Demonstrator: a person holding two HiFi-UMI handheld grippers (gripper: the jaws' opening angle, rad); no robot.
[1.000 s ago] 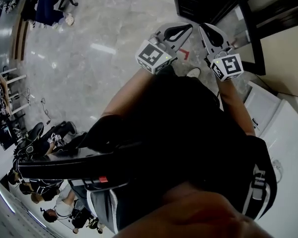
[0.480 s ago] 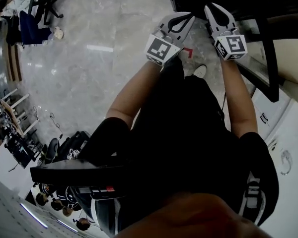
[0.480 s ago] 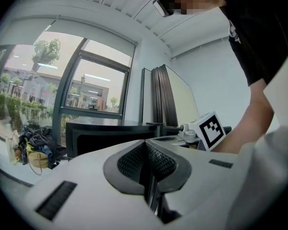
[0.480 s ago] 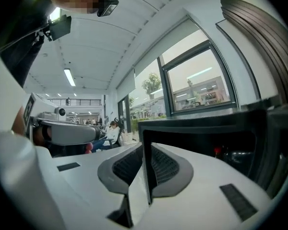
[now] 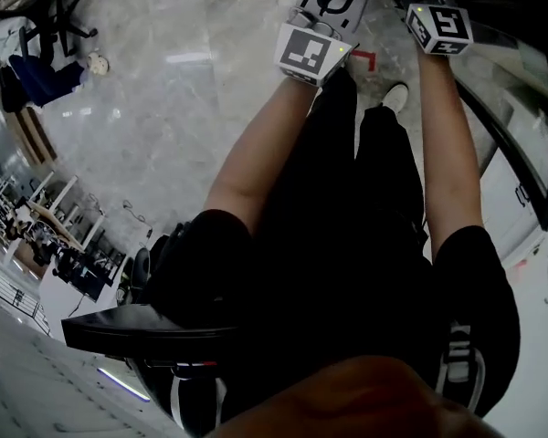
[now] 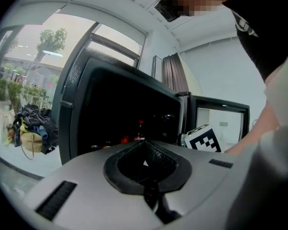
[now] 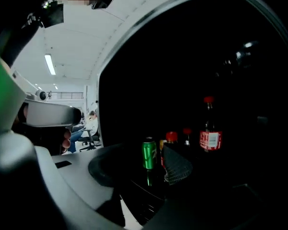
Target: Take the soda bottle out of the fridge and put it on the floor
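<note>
Soda bottle (image 7: 210, 128), with a red cap and a red label, stands upright inside the dark fridge (image 7: 192, 56), untouched and well apart from both claws. To its left in the right gripper view are two smaller red-capped bottles (image 7: 171, 138) and a green can (image 7: 149, 153).

The person reaches both bare forearms straight forward, side by side, over black trousers and a white shoe (image 5: 395, 97), above the grey marble floor (image 5: 164, 108). Each hand holds its tool roughly level, aimed at the fridge opening.

The right claw (image 7: 154, 172) has its jaws apart; they have just been opening, and nothing is gripped. Only the far-off can and bottles show through the gap, beside the meshed pad (image 7: 177, 166) of one jaw.

The left claw (image 6: 144, 143) has its tips meeting, closed on nothing. Past it, the left gripper view shows the black fridge with its door swung open, the bottle's red cap in the dark interior, and the marker cube (image 6: 204, 139) of the other tool at the right.
</note>
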